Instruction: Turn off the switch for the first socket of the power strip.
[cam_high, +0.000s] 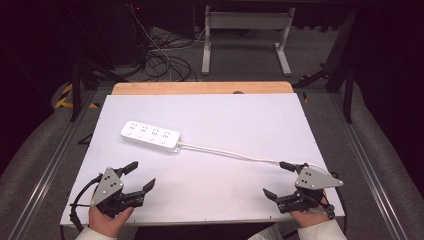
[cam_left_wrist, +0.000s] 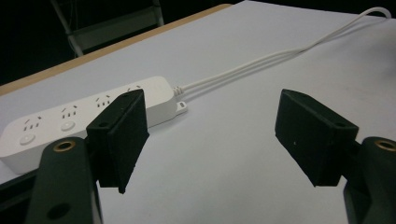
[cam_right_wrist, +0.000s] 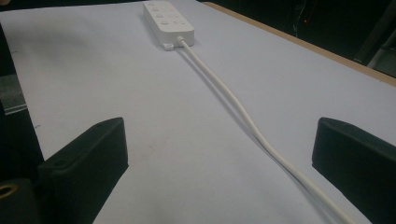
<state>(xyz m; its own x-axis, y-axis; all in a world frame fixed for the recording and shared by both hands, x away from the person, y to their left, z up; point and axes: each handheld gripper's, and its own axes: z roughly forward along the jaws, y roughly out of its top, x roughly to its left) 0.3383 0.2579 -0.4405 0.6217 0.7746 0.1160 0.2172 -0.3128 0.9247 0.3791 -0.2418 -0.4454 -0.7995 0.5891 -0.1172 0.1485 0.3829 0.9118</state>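
Note:
A white power strip (cam_high: 150, 136) with several sockets lies flat on the white table top (cam_high: 225, 115), left of centre. Its white cord (cam_high: 235, 155) runs right along the board toward the right edge. My left gripper (cam_high: 141, 176) rests at the near left corner, open, nothing between its jaws; its own view has the power strip (cam_left_wrist: 88, 116) just beyond its left jaw. At the near right corner my right gripper (cam_high: 278, 180) stands open and empty. In its view the cord (cam_right_wrist: 233, 100) passes between the spread jaws, touching neither, back to the strip (cam_right_wrist: 168, 18).
A wooden table edge (cam_high: 200, 88) shows behind the white board. Beyond it stand a white metal frame (cam_high: 245, 35) and a tangle of dark cables (cam_high: 160, 60) on the floor. Metal rails (cam_high: 60, 150) run along both sides of the table.

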